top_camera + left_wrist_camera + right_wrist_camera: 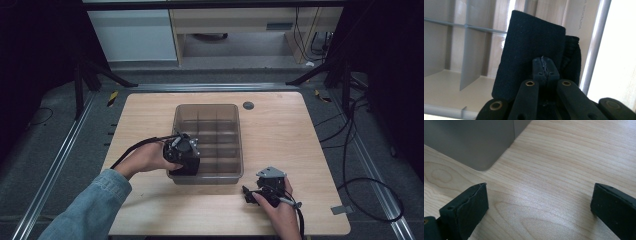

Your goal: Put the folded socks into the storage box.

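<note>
A clear grey plastic divided box [235, 145] sits in the middle of the wooden table. My left gripper [184, 150] hangs over the box's near-left compartment, pointing down. In the left gripper view its jaws are pressed together on a folded black cloth [531, 47], which hangs inside the box [596, 45] beside its grey dividers [469, 57]. The same black cloth [187, 167] shows against the box's front-left corner. My right gripper [252, 195] rests low on the table in front of the box's right corner, open, with bare wood between its pads [471, 207].
The table [280, 125] has bare wood to the right of and behind the box, with a round grommet [248, 105] at the back. The box corner [481, 145] lies just ahead of the right gripper. Cables trail off the table's right side.
</note>
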Demonstrator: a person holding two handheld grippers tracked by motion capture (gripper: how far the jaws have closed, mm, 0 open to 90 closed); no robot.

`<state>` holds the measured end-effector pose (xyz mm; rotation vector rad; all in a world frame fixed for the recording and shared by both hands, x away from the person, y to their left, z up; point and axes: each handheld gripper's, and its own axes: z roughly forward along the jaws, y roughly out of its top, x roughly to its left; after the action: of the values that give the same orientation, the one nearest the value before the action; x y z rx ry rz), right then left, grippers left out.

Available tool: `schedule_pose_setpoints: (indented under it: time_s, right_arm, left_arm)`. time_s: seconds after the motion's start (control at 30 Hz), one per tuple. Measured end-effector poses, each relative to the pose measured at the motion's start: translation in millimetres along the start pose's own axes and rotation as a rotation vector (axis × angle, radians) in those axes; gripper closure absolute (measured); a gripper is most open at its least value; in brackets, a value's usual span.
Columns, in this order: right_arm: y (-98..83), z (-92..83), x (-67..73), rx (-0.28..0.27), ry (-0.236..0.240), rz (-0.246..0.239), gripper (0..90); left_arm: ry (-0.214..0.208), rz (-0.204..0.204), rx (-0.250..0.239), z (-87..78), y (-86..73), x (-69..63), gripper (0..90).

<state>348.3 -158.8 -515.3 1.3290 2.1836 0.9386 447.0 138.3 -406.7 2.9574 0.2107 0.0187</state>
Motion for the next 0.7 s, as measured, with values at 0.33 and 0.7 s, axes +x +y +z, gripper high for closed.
schedule_pose_setpoints:
  time_s: [0.33, 0.7]
  right_arm:
    - [0.0, 0.0, -0.1, 0.000, 0.000, -0.002, 1.7]
    - [0.0, 0.0, 0.0, 0.000, 0.000, -0.001, 1.7]
  left_arm:
    - [-0.007, -0.019, -0.041, 4.1, -7.5, -0.5, 89.7]
    - [0.057, -0.042, -0.184, -22.8, -15.7, 1.4, 89.9]
